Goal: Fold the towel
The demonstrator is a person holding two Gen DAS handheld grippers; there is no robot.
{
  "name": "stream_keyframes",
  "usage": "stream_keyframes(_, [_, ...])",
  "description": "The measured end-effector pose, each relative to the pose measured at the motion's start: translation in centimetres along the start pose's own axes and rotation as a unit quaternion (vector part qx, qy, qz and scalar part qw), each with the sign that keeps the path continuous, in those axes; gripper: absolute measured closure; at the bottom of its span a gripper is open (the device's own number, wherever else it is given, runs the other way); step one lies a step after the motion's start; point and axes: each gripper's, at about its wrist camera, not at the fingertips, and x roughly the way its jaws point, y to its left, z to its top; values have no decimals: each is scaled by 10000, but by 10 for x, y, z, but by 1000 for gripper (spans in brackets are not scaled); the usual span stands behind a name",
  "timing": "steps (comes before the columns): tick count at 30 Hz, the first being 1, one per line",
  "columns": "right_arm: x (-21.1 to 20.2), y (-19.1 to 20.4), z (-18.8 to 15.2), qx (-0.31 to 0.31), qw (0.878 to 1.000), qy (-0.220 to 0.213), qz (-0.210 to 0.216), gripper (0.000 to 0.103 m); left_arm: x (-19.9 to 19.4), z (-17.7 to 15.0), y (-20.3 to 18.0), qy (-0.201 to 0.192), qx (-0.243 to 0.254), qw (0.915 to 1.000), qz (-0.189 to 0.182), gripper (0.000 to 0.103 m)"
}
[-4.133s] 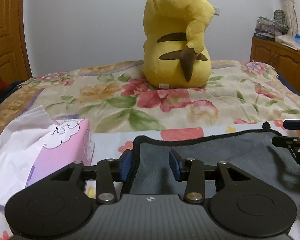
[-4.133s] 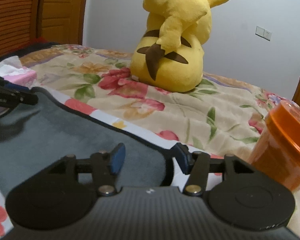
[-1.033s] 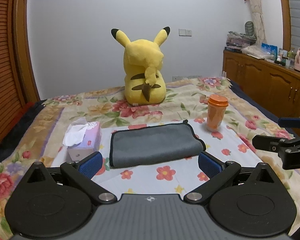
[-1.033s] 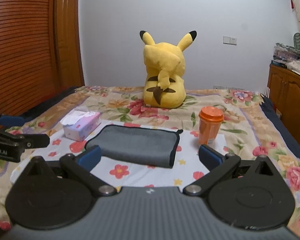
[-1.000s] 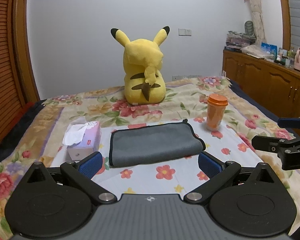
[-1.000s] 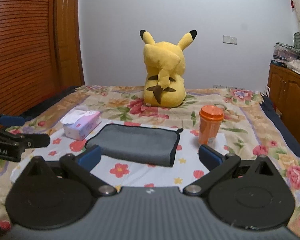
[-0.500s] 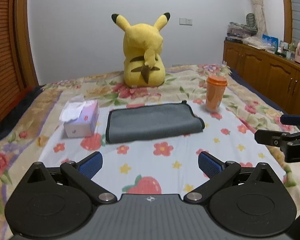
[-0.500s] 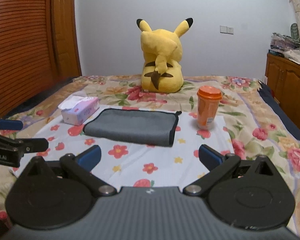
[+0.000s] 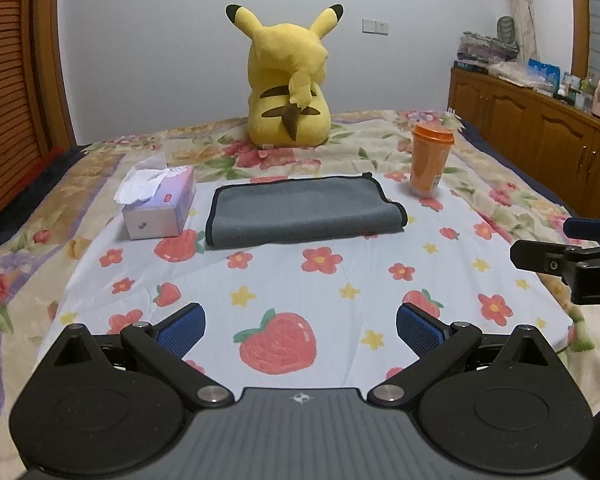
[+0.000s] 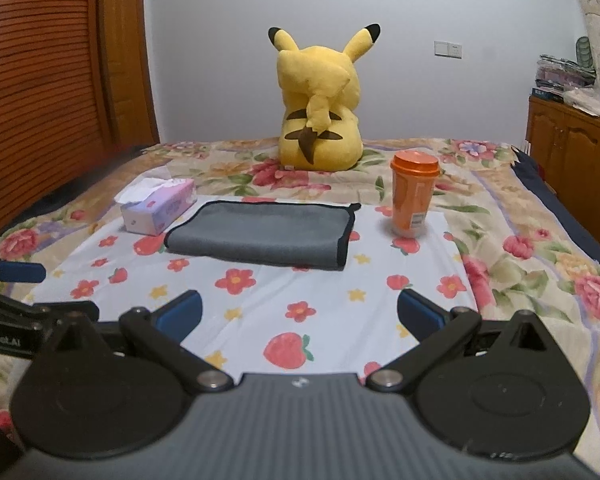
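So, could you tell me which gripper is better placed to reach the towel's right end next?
Right, probably. The right gripper sits on the cup side, nearer the towel end with the black trim; the left gripper faces the tissue-box side. Both are open.

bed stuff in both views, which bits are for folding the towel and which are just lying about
For the job:
- grey towel with black edging, folded
- left gripper, open
- right gripper, open

Lying about:
- yellow Pikachu plush toy
- orange lidded plastic cup
- pink cardboard tissue box
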Motion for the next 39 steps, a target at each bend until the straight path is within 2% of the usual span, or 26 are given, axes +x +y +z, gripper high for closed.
stream_keyframes(9, [10, -5, -7, 67, 9997, 160, -182, 0, 6, -12, 2, -3, -11, 10000, 66, 0])
stream_keyframes(17, [8, -6, -8, 82, 9996, 116, -258, 0, 0, -15, 6, -166, -135, 9997, 111, 0])
stream_keyframes(39, [-9, -14, -6, 253, 9982, -422, -330, 0, -24, -13, 7, -889, -80, 9955, 324, 0])
